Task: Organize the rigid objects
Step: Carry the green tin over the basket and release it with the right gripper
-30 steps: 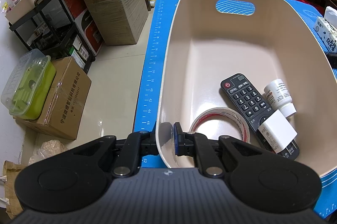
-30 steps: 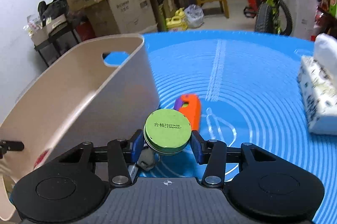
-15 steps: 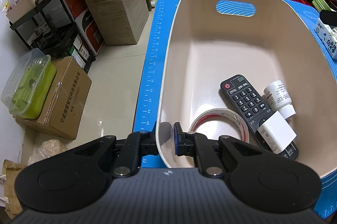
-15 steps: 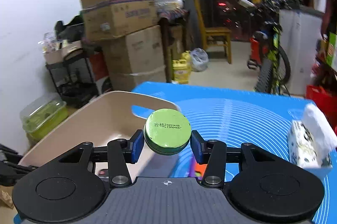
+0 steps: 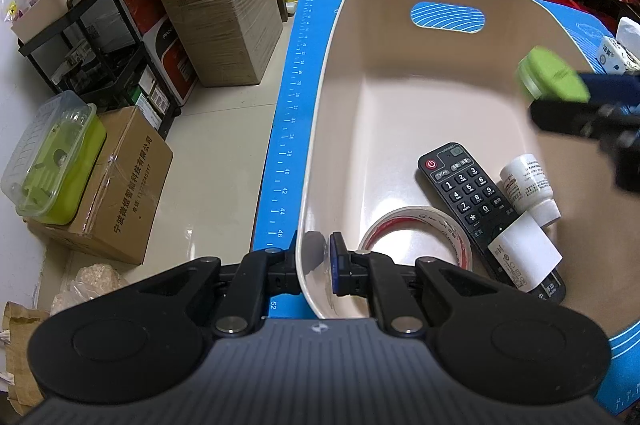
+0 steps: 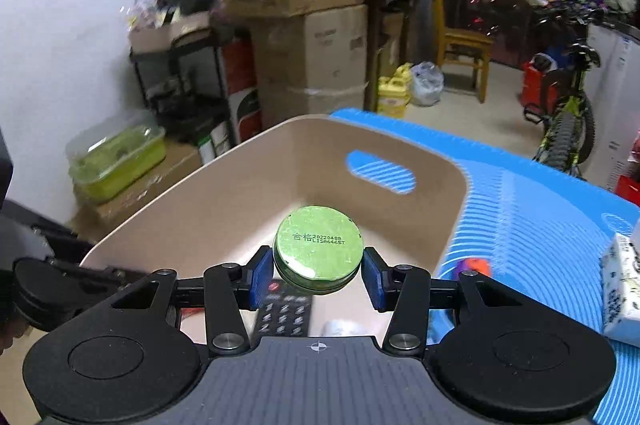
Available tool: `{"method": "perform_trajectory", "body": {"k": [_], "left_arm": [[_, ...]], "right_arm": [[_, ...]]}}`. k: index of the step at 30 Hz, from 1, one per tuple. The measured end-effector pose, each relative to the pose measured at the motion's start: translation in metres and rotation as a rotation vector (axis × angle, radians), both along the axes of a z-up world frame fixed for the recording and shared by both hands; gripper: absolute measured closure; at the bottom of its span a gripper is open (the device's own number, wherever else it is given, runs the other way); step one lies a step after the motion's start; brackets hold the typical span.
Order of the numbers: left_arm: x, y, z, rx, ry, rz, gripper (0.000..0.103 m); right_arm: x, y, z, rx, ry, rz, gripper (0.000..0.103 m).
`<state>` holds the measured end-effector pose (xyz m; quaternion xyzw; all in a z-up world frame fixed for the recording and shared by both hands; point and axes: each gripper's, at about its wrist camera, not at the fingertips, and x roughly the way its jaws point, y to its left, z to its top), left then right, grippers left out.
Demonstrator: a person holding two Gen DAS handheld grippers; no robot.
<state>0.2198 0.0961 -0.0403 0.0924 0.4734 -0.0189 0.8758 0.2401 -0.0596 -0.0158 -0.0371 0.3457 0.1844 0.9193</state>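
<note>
Left gripper (image 5: 316, 265) clamped tight on the bin (image 5: 320, 153) wall, steadying it. Right gripper (image 6: 318, 271) grips a green tin (image 6: 318, 249) above the bin. Lower it into bare floor beyond the remote (image 5: 472, 197), then release.

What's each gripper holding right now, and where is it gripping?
Right gripper clamps the green tin by its sides. Left gripper pinches the beige bin at its near rim.

Open far half of the bin (image 5: 400, 129); remote (image 5: 472, 197), tape roll (image 5: 416, 229), bottle (image 5: 528, 185) crowding the near end.
</note>
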Motion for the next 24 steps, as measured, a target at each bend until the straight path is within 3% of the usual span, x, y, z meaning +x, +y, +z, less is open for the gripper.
{"method": "perform_trajectory", "body": {"k": [13, 20, 24], "left_arm": [[0.000, 0.000, -0.001, -0.009, -0.001, -0.003, 0.090], [0.000, 0.001, -0.002, -0.014, -0.001, -0.005, 0.090], [0.000, -0.001, -0.003, -0.016, -0.001, -0.005, 0.090]], "right_arm": [[-0.002, 0.052, -0.028, -0.126, 0.155, 0.133, 0.050], [0.002, 0.059, -0.046, -0.200, 0.238, 0.126, 0.048], [0.001, 0.054, -0.045, -0.179, 0.237, 0.127, 0.043]]}}
